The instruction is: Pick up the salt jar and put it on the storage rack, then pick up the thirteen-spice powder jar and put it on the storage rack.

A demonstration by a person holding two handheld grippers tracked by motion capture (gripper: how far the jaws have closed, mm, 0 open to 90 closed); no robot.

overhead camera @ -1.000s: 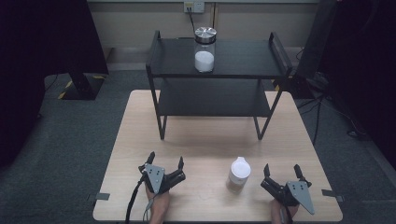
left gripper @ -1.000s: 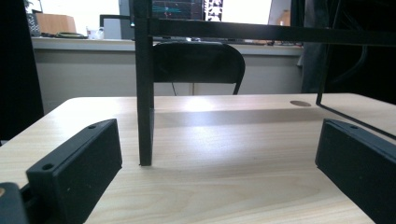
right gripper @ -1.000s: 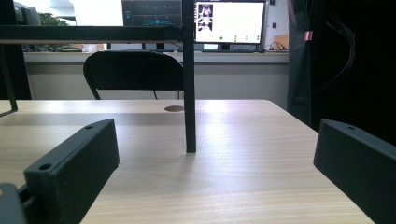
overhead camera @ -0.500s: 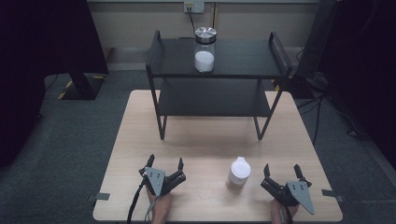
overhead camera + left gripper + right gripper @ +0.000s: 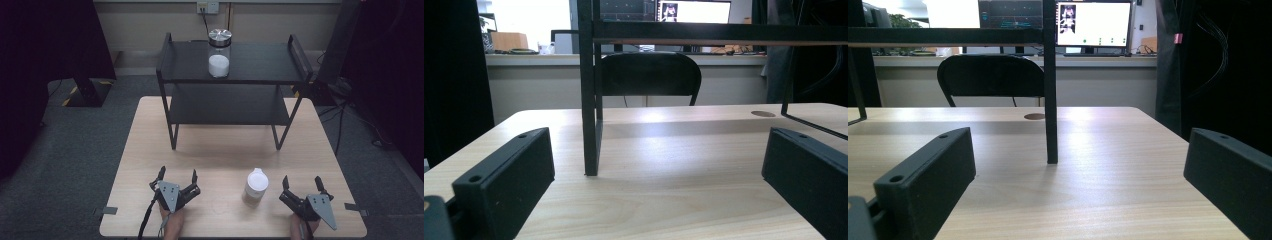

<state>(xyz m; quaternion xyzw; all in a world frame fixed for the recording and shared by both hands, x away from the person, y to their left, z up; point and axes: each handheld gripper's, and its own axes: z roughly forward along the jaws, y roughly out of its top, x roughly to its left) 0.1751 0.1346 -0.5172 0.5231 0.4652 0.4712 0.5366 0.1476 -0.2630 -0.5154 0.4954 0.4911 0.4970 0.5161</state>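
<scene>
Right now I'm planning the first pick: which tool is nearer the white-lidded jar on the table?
Right. The right tool sits just to the right of the white-lidded jar, open and apart from it. The left tool rests farther off to the jar's left.

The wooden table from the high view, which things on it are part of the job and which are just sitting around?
Likely part of the job:
small white-lidded jar, nearest the right gripper
left gripper, open, resting nearby
black two-tier metal shelf

Just sitting about:
glass jar of white powder with a silver lid, on the shelf's top tier
black chair beyond the table
</scene>
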